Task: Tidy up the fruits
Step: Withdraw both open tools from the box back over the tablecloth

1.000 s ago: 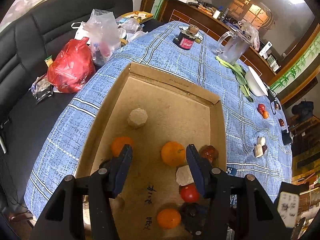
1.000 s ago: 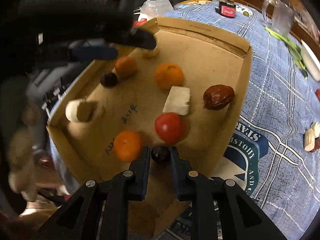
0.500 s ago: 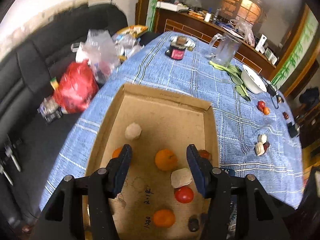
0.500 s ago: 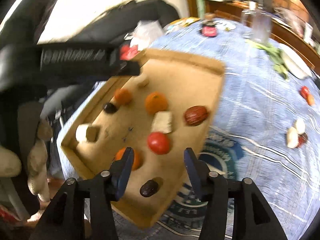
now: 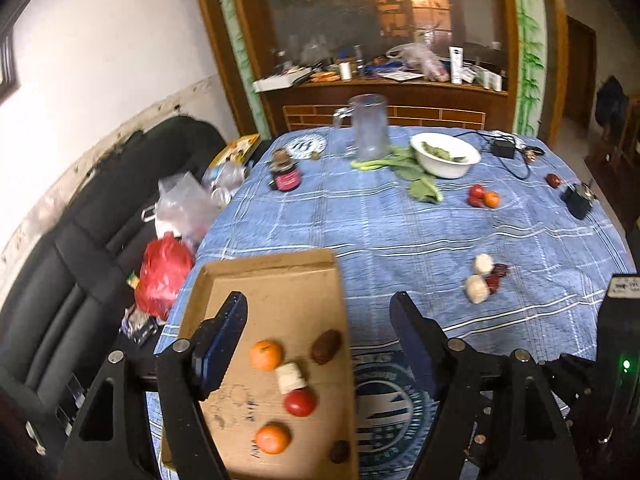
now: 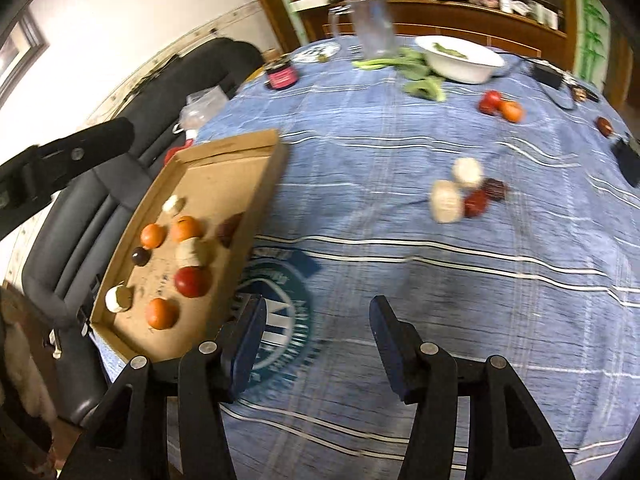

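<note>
While the left claw [image 5: 320, 334] is opening, empty, over the cardboard tray [image 5: 272, 270] at lower left, the right claw [image 6: 318, 330] is held part-open, empty

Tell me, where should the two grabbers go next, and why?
Probably out to the little pile of loose fruit on the blue tablecloth. The cardboard tray already holds several pieces, while that pile sits outside it. The right gripper is open with nothing in it, and the left gripper is opening, empty too, so either could reach out.
</note>
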Demonstrator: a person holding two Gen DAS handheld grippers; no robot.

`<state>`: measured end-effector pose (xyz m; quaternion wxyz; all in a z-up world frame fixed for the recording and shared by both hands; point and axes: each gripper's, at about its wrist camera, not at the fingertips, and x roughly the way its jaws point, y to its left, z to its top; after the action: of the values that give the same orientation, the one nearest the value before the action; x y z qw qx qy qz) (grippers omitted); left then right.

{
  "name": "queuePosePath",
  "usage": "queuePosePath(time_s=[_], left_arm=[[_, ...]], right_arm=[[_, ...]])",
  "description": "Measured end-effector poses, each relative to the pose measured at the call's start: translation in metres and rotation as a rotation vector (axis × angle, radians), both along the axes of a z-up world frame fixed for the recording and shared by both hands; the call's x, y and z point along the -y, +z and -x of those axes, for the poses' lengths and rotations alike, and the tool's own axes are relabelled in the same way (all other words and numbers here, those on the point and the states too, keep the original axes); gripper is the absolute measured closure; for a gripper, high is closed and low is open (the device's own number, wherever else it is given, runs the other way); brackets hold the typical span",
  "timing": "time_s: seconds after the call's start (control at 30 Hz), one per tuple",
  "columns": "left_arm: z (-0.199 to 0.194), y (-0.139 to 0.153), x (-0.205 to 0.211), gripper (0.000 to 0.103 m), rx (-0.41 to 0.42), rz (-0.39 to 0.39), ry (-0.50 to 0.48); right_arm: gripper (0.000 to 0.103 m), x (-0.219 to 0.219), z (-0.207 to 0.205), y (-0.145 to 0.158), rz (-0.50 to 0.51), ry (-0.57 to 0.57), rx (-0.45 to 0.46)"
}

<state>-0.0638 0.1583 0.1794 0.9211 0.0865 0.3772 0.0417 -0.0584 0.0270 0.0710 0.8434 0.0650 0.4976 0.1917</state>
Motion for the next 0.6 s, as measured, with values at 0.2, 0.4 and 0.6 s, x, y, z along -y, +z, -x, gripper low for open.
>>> queuePosePath(time_s=[0.2,0.4,0.6], left_arm=[[0.001,-0.001,0.043,0.03,-0.013,-0.026,-0.032],[0.001,-0.009,0.069,0.03,-0.039,-0.032,-0.043],[-0.002,-0.019,0.083,0.03,-0.074,-0.02,-0.042]], right_arm=[[0.045,0.038,0.002,0.001,-0.004,-0.027,-0.003],[0.045,0.063,0.004,-0.005,-0.014,-0.041,-0.019],[0.045,0.08,0.002,-0.012,-0.017,-0.047,-0.04]])
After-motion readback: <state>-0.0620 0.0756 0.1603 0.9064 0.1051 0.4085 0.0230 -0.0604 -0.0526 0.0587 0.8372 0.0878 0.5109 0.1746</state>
